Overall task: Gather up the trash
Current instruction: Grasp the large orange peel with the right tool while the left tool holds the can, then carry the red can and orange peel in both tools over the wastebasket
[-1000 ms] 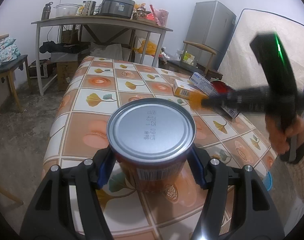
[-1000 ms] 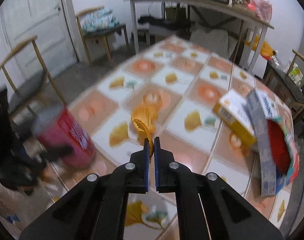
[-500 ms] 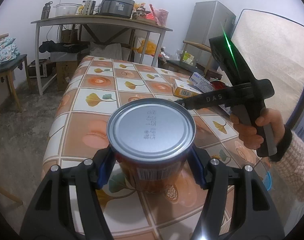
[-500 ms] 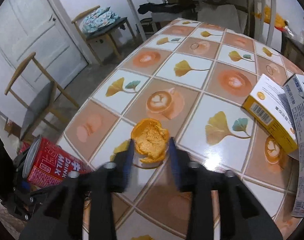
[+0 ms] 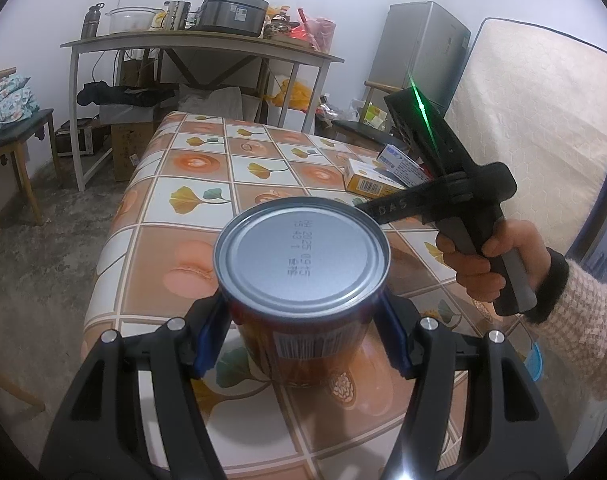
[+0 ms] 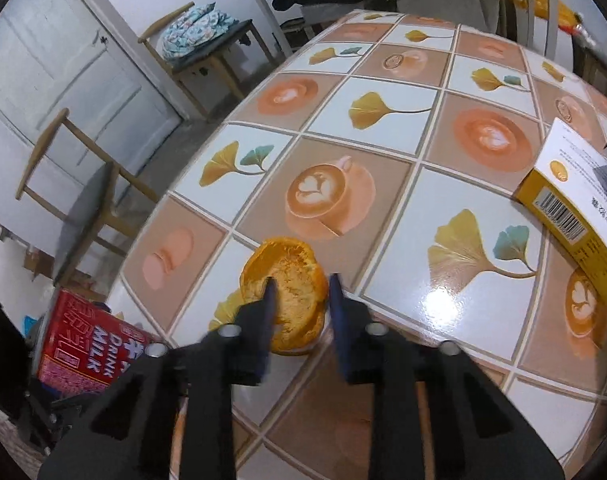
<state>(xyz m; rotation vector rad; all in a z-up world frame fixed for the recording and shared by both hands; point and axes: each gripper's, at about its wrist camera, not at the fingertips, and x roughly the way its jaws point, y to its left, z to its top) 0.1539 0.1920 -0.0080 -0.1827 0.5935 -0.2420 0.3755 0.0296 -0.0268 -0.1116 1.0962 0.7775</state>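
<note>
Covering the table (image 6: 387, 92) is a tiled cloth printed with coffee cups and ginkgo leaves, and behind it a metal shelf (image 5: 199, 46) is standing against the far wall with pots on top. At the near left corner, the left claw (image 5: 301, 334) is gripping a red milk can (image 5: 303, 276) by its sides, both blue pads pressing on it, the can standing upright with its flat silver end facing up. Over the near part of the cloth, the right claw (image 6: 301, 300) is pointing steeply down at a piece of orange peel (image 6: 287, 284) lying on the table. Its jaws have just been closing and are standing a little apart; the left finger (image 6: 263, 316) is sitting over the peel's pale inside and the right finger (image 6: 339, 312) is just beside the peel's right edge, so the peel is partly between them, not yet pinched. Farther right, a yellow box (image 6: 571, 208) is lying flat. From the left claw's camera, a hand (image 5: 491, 264) is holding the right claw's handle.
</note>
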